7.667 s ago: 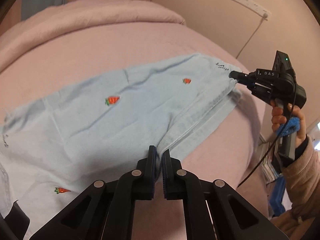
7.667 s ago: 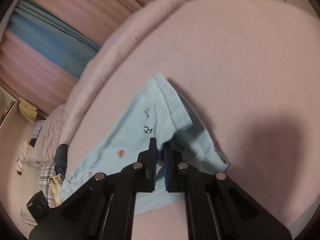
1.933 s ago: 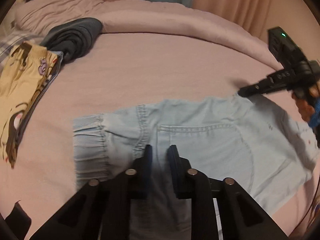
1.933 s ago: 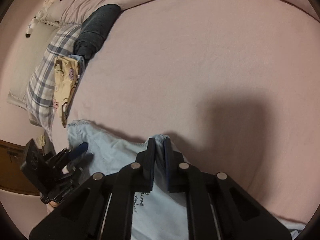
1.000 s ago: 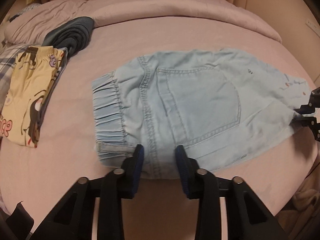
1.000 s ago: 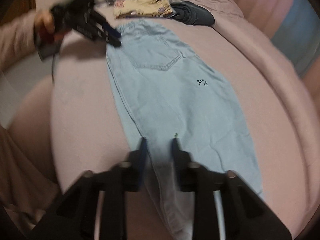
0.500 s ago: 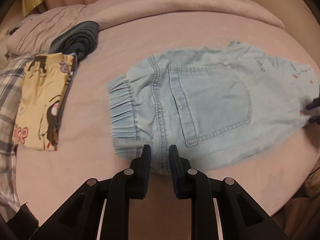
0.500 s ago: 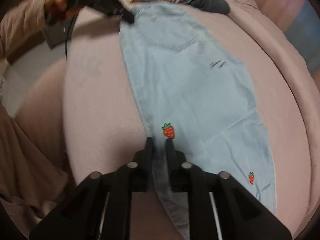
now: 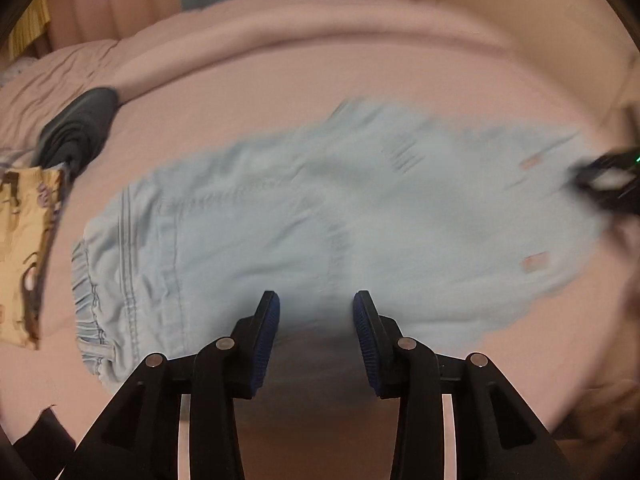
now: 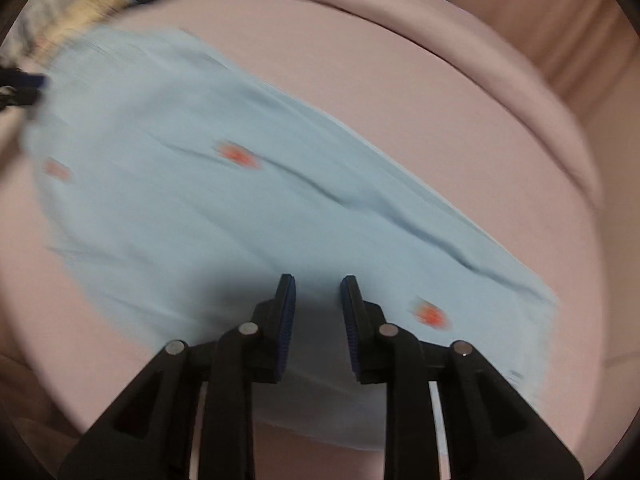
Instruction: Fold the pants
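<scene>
Light blue pants (image 9: 304, 220) with small red strawberry marks lie flat on the pink bed, waistband to the left in the left wrist view. My left gripper (image 9: 316, 308) is open over their near edge, close to the back pocket. The pants also fill the right wrist view (image 10: 224, 208), legs running to the right. My right gripper (image 10: 318, 292) is open over the near edge of the leg part. The right gripper also shows blurred at the far right of the left wrist view (image 9: 608, 178). Both views are motion-blurred.
A dark grey folded garment (image 9: 78, 128) and a yellow printed garment (image 9: 24, 248) lie left of the pants near the pillows. A thick pink duvet roll (image 9: 320, 20) runs along the far side of the bed. The bed's near edge is just below both grippers.
Both grippers have opened and let go of the pants' near edge. Both views have shifted along the pants, which now lie spread flat.
</scene>
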A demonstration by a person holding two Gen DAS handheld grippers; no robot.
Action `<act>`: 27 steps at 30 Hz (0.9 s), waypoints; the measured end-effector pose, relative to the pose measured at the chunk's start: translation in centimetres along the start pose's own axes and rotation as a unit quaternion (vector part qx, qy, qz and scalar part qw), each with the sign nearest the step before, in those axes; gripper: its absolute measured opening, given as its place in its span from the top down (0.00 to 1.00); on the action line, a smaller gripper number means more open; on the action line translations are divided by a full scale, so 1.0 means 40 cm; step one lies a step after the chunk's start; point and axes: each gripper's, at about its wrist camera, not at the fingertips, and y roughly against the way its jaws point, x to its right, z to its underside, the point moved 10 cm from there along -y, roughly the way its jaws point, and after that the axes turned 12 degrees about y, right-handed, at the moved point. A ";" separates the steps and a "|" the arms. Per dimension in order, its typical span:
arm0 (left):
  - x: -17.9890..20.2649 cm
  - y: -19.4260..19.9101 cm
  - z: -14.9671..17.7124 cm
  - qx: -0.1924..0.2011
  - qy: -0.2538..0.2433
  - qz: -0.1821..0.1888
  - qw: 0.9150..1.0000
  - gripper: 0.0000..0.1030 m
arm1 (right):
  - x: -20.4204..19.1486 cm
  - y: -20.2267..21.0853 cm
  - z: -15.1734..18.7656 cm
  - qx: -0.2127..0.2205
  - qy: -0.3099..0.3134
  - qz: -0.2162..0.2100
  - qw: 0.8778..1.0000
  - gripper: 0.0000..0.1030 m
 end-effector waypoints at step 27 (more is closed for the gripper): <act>-0.138 0.073 0.025 0.009 0.404 0.144 0.903 0.66 | 0.210 0.101 0.273 0.069 -0.374 -0.053 0.923 0.56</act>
